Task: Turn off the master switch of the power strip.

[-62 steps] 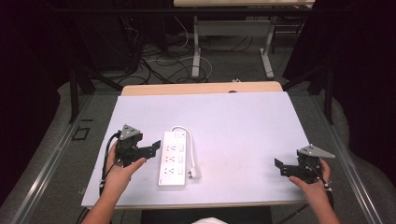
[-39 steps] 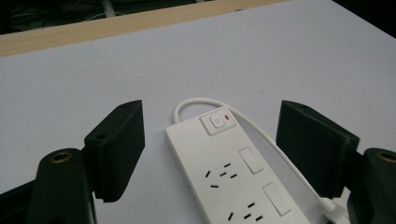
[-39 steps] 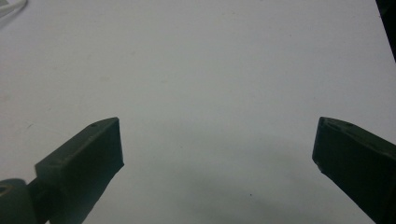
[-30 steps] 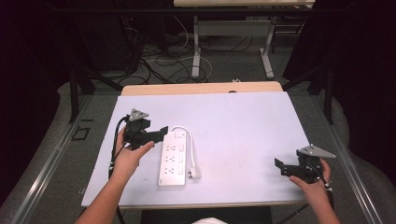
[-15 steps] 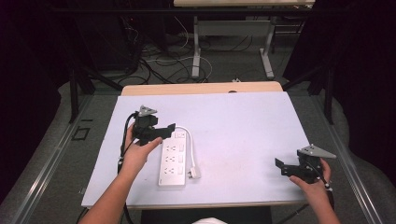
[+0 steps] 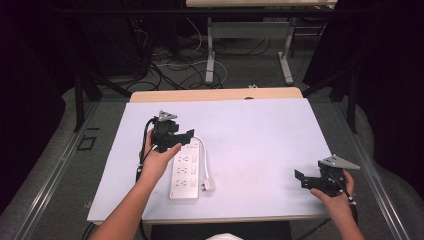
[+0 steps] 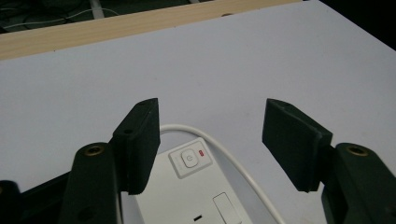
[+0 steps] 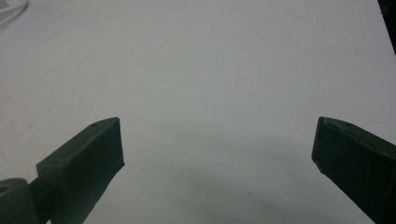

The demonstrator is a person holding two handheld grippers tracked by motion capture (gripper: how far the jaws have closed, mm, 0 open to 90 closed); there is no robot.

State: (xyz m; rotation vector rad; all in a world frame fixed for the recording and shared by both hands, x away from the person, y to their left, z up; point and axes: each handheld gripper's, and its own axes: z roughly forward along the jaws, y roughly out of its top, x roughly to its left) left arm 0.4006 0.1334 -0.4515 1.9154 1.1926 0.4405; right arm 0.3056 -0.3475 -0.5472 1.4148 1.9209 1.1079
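A white power strip (image 6: 186, 170) lies lengthwise on the pale table left of centre, its white cable (image 6: 204, 159) curling down its right side to a plug (image 6: 208, 186). My left gripper (image 6: 186, 134) hovers over the strip's far end. In the left gripper view its jaws have just been closing and still stand apart, left gripper (image 7: 210, 135), above the strip's switch button (image 7: 187, 159) with a red light, touching nothing. My right gripper (image 6: 299, 178) rests near the table's front right edge, right gripper (image 8: 217, 154), jaws wide open over bare table.
The table's pale top (image 6: 260, 135) has a wooden strip (image 6: 215, 95) along its far edge. Behind it are table legs and loose cables on the floor (image 6: 200, 60). Dark curtains flank both sides.
My left hand has carried its gripper away from me and to the right, from beside the strip's middle to over its far end. The right gripper has stayed put.
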